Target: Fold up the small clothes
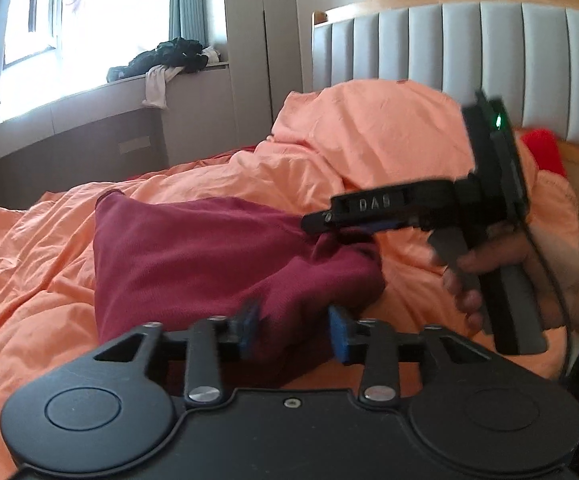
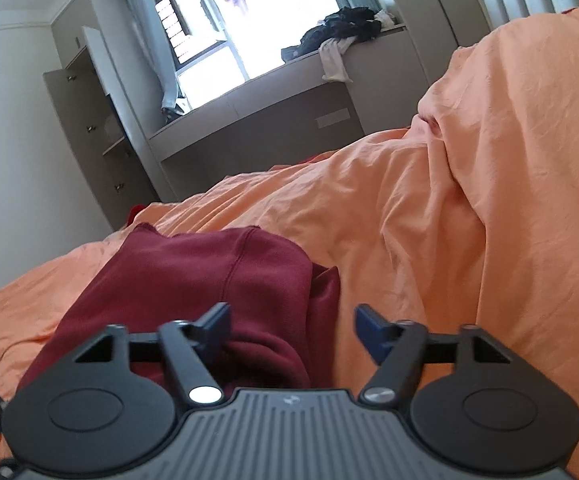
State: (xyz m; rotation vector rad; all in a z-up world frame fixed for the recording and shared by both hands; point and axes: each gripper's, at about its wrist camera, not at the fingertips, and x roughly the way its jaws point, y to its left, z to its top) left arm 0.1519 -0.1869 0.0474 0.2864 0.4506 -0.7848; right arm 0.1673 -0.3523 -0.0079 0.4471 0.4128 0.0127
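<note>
1. Rumpled orange cotton duvet (image 1: 369, 148) covers the whole bed and rises in a high mound toward the head end. It bears everything else in the foreground. Seen also from the right wrist (image 2: 429, 208).
2. Grey padded headboard with vertical channels and a pale wooden frame (image 1: 489, 40) stands behind the mound.
3. Grey-brown built-in window seat and cabinet (image 1: 89, 120) runs under the bright window, across the room from the bed. A loose heap of dark and white clothes (image 1: 169, 60) lies on its top, one white piece hanging over the edge.
4. Dark red knit garment, partly folded (image 1: 193, 256), lies on the duvet just ahead of both tools. From the right wrist (image 2: 209, 272) a folded upper layer with a stitched seam sits over a lower layer that pokes out at the right side.
5. Left gripper, black with blue pads (image 1: 293, 332): fingers stand partly spread. The garment's near edge passes between them; the pads do not visibly press it, though blur leaves this uncertain.
6. Right gripper, black with dark blue pads (image 2: 291, 330): fingers spread wide. A rolled fold of the red garment lies against the left pad; the right pad is clear of the cloth, over duvet. In the left wrist view its tip (image 1: 321, 220) sits at the garment's far right corner.
7. Person's hand (image 1: 489, 276) wraps the right gripper's handle.
8. Small bright red fabric item (image 1: 545, 152) shows beside the headboard, at the right.
</note>
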